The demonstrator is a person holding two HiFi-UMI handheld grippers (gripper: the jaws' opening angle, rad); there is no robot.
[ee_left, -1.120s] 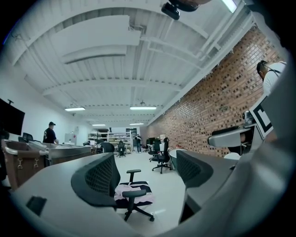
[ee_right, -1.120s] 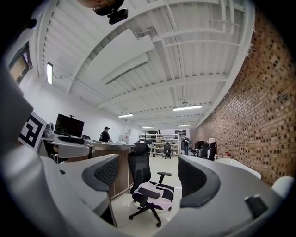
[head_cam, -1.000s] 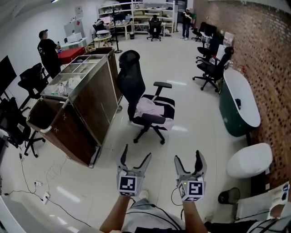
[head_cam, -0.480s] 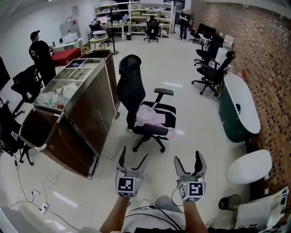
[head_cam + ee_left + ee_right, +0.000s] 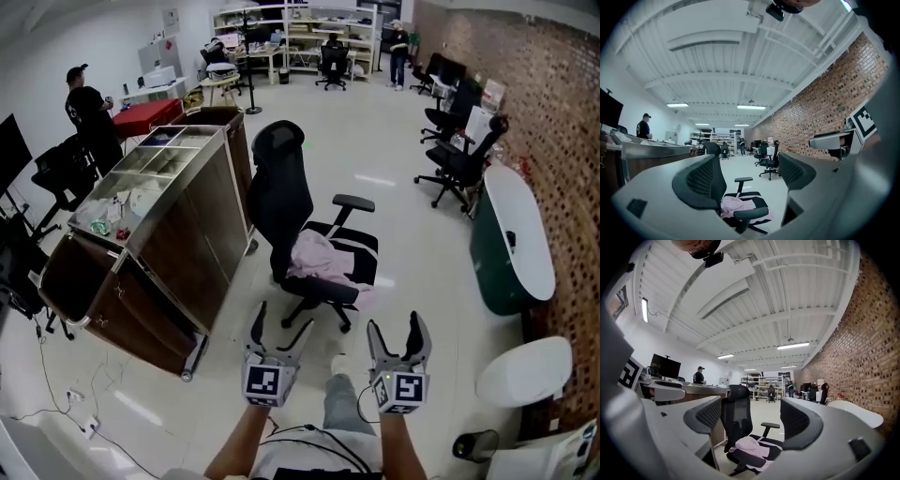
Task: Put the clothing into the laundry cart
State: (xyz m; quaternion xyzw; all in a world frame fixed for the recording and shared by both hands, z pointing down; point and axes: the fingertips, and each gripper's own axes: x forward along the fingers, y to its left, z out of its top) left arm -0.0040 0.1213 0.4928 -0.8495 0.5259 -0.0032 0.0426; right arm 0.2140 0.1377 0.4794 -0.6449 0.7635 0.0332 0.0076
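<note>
The laundry cart (image 5: 187,244) stands at left. The left claw (image 5: 281,323) gapes empty, short of the pink clothing (image 5: 322,258) heaped on the office chair (image 5: 281,187). The right claw (image 5: 395,326) is open too. A shove may roll the chair away, dropping the clothing.

No readable text, no legible labels or brands, no numbers or signs

Cloth clothing (image 5: 319,255); wood-panelled laundry cart (image 5: 199,234); glossy floor (image 5: 394,150).
</note>
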